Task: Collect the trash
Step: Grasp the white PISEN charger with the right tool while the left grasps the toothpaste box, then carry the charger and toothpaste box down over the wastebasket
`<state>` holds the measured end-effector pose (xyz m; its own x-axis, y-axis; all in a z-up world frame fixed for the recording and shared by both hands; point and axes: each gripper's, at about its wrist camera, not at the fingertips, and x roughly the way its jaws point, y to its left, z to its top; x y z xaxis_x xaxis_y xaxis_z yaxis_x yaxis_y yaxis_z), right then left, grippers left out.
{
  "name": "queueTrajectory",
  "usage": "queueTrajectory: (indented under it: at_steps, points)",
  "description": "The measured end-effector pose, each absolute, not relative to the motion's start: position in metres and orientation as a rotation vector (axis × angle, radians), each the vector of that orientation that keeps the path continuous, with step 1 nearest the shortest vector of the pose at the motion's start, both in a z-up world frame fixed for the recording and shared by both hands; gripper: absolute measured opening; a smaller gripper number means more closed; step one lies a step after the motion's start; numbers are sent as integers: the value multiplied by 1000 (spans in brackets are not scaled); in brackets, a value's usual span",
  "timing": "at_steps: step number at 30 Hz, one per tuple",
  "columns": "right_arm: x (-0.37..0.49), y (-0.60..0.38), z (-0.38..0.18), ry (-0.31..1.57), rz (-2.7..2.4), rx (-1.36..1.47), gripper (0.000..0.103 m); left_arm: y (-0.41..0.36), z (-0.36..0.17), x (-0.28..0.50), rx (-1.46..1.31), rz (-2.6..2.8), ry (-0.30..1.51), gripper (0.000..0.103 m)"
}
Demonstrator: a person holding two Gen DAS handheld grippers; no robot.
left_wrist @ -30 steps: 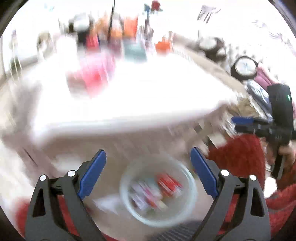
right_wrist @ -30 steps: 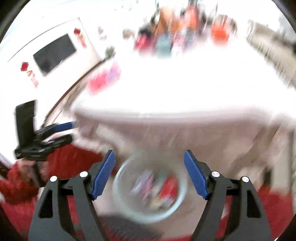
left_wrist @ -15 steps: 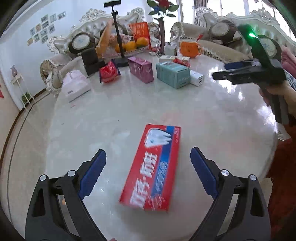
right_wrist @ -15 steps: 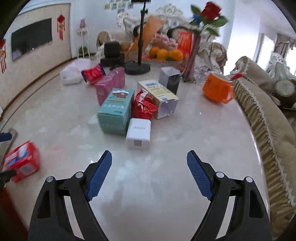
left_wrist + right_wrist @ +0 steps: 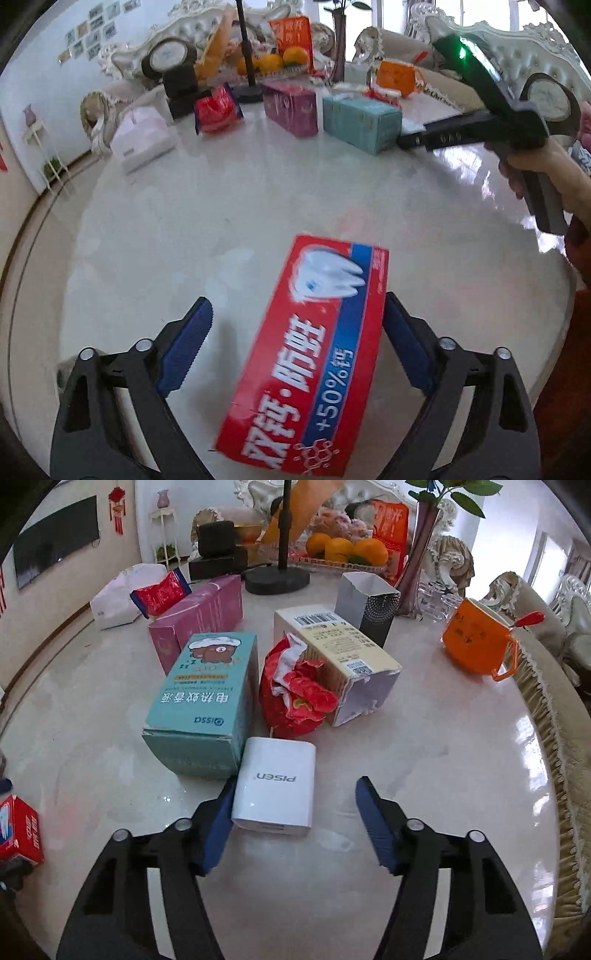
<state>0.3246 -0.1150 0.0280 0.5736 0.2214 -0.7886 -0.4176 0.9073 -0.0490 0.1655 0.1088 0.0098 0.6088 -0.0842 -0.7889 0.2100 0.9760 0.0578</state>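
Two grippers over a cluttered marble table (image 5: 155,221), each straddling a box.

The left gripper (image 5: 297,325) angles down around a red toothpaste box (image 5: 310,354); its jaws have just been closing, the right pad at the box's edge, the left pad clear, nothing clenched. Only this view shows the hand (image 5: 543,173) on the right gripper's handle. Only the right view shows the right gripper (image 5: 295,805), jaws just narrowing around a white box (image 5: 275,782), left pad touching, right pad clear.
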Motion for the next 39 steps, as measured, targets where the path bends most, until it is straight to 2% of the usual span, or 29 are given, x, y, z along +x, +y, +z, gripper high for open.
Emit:
queueTrajectory:
  at_steps: [1, 3, 4, 15, 21, 24, 27, 31, 39]
  points:
    - [323, -115, 28, 895, 404, -222, 39, 108, 10, 164, 132, -182, 890, 70]
    - [316, -118, 30, 906, 413, -197, 36, 108, 11, 162, 102, -177, 885, 54]
    - [313, -119, 30, 906, 413, -198, 36, 108, 11, 160, 92, -163, 883, 50]
    - [250, -169, 36, 917, 541, 102, 36, 113, 30, 131, -118, -197, 797, 49]
    - [170, -193, 60, 827, 670, 191, 36, 95, 62, 61, -146, -286, 703, 49]
    - [105, -204, 64, 804, 729, 202, 36, 72, 58, 12, -97, -359, 731, 49]
    - [47, -217, 46, 874, 756, 262, 36, 52, 26, -23, -125, -445, 860, 49]
    - [-5, -213, -13, 1084, 713, 274, 36, 27, -36, -42, -145, -479, 1067, 49]
    - [25, -182, -153, 1370, 531, 164, 36, -8, -182, 7, -62, -343, 1318, 49]
